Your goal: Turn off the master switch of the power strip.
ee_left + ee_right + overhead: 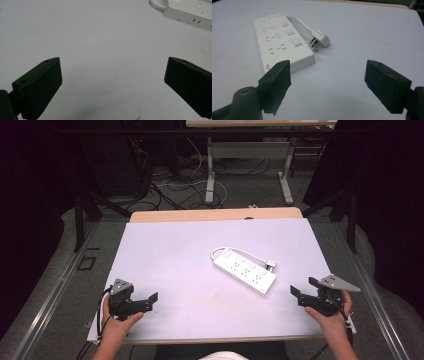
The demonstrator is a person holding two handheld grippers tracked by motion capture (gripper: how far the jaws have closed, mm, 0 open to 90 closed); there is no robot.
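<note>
— Well, where did the strip (pixel 245 270) lie at that moment?

— It lay flat on the table (pixel 165 255), a little right of the middle, set aslant, sockets and switches facing up. Its cord (pixel 225 250) looped round the far end and ran along the far side, and the plug (pixel 270 266) lay just beside the strip, prongs bare.

— And the grippers?

— Both were low at the near edge, well apart from the strip. The left gripper (pixel 150 301) was at the near left, its jaws wide apart with nothing between them; from its own view only bare table lay between the fingers (pixel 40 87), with the strip (pixel 190 12) off in the far corner. The right gripper (pixel 302 290) was at the near right, jaws likewise spread and empty, pointing towards the strip's (pixel 284 41) near end.

— So the step in hand?

— A reach, I judged, with the right gripper nearer. To do it well, I'd have come in level with the table and squared the jaws across the strip's narrow width, not its length. The body looked smooth and hard, so a pinch near the end could have let it pivot or slide. The plug (pixel 319 40) and cord needed watching too; a jaw catching the cord could have dragged the strip askew.
</note>
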